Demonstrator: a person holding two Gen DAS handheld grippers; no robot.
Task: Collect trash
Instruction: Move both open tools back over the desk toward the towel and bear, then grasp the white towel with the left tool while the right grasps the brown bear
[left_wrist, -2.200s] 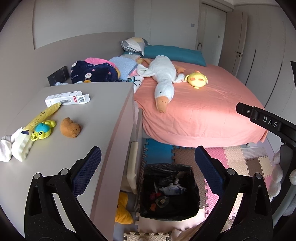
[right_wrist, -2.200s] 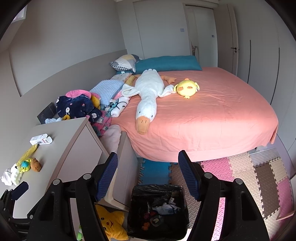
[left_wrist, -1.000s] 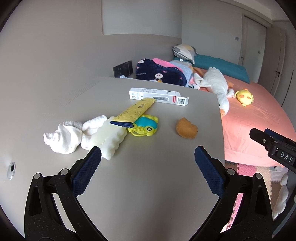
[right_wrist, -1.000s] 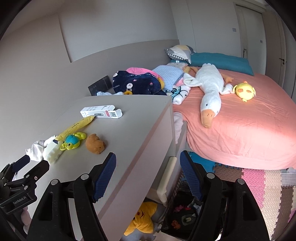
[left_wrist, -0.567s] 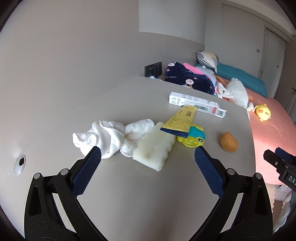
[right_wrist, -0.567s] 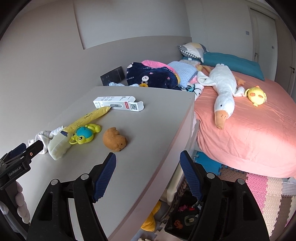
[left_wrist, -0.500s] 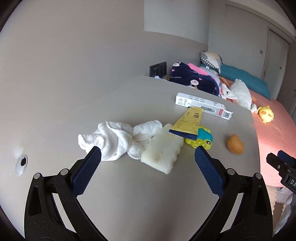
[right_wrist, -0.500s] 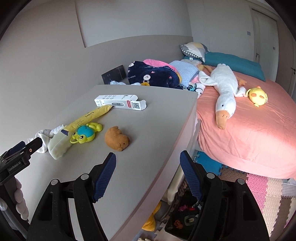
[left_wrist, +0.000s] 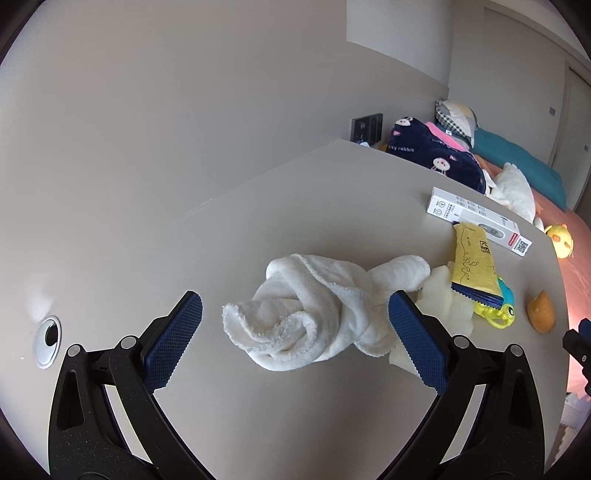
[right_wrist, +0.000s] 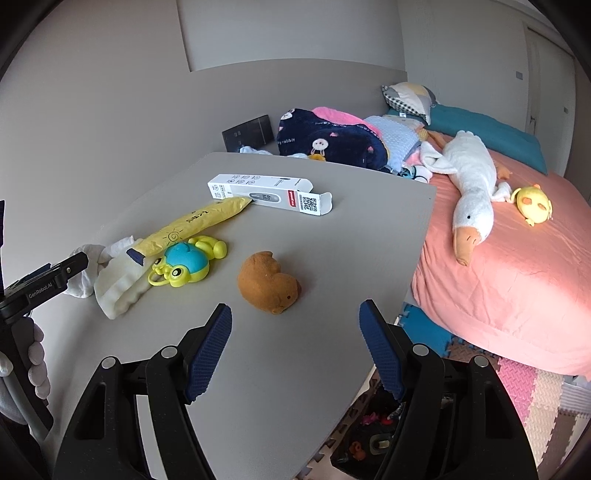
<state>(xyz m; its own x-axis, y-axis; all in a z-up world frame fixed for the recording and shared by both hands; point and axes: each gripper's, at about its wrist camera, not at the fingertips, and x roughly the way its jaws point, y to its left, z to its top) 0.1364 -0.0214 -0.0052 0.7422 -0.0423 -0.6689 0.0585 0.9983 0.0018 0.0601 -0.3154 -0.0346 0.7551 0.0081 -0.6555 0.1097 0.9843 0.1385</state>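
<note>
A crumpled white cloth (left_wrist: 314, 314) lies on the grey desk (left_wrist: 258, 206), straight ahead of my open left gripper (left_wrist: 291, 332), whose blue pads flank it without touching. Beside the cloth lie a pale ridged foam piece (left_wrist: 447, 299), a yellow wrapper (left_wrist: 474, 258) and a white carton (left_wrist: 480, 221). In the right wrist view my open right gripper (right_wrist: 295, 343) hangs over the desk (right_wrist: 369, 229), empty, just short of a brown plush toy (right_wrist: 267, 282). The yellow wrapper (right_wrist: 199, 221), white carton (right_wrist: 269, 194) and foam piece (right_wrist: 120, 286) lie beyond. The black bin (right_wrist: 365, 446) shows below the desk edge.
A blue and yellow toy frog (right_wrist: 188, 264) sits by the wrapper. A cable hole (left_wrist: 47, 336) marks the desk at the left. A pink bed (right_wrist: 517, 277) with a plush goose (right_wrist: 469, 173) stands right of the desk. Foam floor mats (right_wrist: 546, 387) lie below. A gloved hand (right_wrist: 35, 362) holds the left gripper.
Both grippers have swung left from the bin over the desk. The left one has closed in on the white cloth. The right one has neared the brown plush toy.
</note>
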